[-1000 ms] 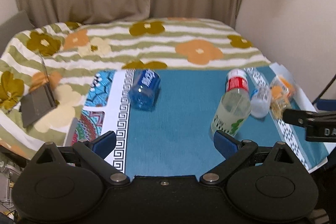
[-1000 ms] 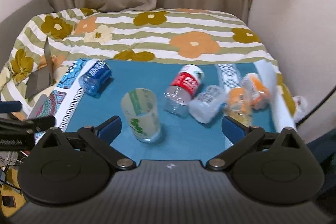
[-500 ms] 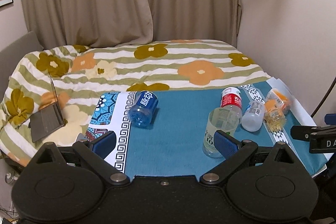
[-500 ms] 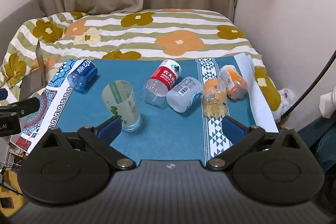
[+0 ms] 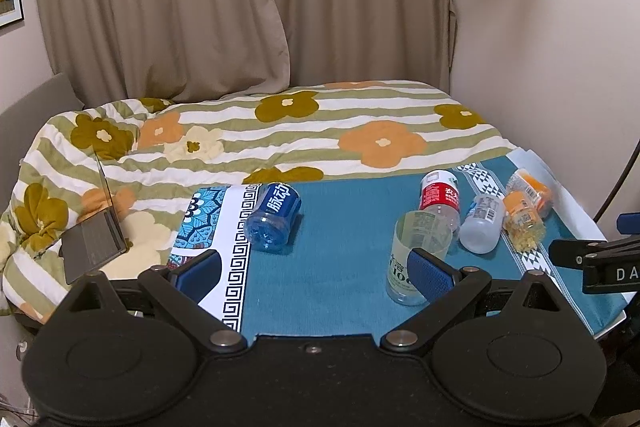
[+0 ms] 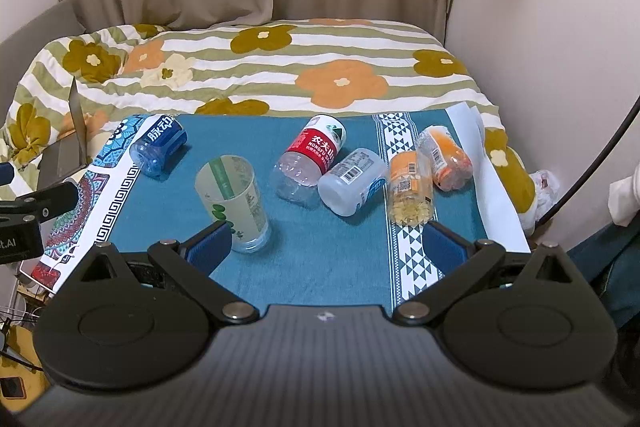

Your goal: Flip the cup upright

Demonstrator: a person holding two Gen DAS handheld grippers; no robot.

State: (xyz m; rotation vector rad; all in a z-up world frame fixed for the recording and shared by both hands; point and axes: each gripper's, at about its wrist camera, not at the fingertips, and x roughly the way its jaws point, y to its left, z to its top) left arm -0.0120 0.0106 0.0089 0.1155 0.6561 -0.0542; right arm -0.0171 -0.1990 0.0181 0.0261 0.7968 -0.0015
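Note:
A clear plastic cup (image 6: pixel 234 201) with green print stands upright, mouth up, on the teal cloth (image 6: pixel 332 255). It also shows in the left wrist view (image 5: pixel 414 255), partly behind the right fingertip. My left gripper (image 5: pixel 314 273) is open and empty, held back above the table's near edge. My right gripper (image 6: pixel 326 247) is open and empty, also held back, with the cup just beyond its left fingertip. Neither gripper touches the cup.
A blue bottle (image 6: pixel 160 147) lies at the left. A red-label bottle (image 6: pixel 312 159), a clear bottle (image 6: pixel 352 183) and two orange bottles (image 6: pixel 412 183) lie at the right. A flowered quilt (image 6: pixel 256 67) covers the bed behind, with a laptop (image 5: pixel 94 239) on its left.
Both grippers have pulled back and up from the table, so the objects look smaller and farther. The cup stands in the same place.

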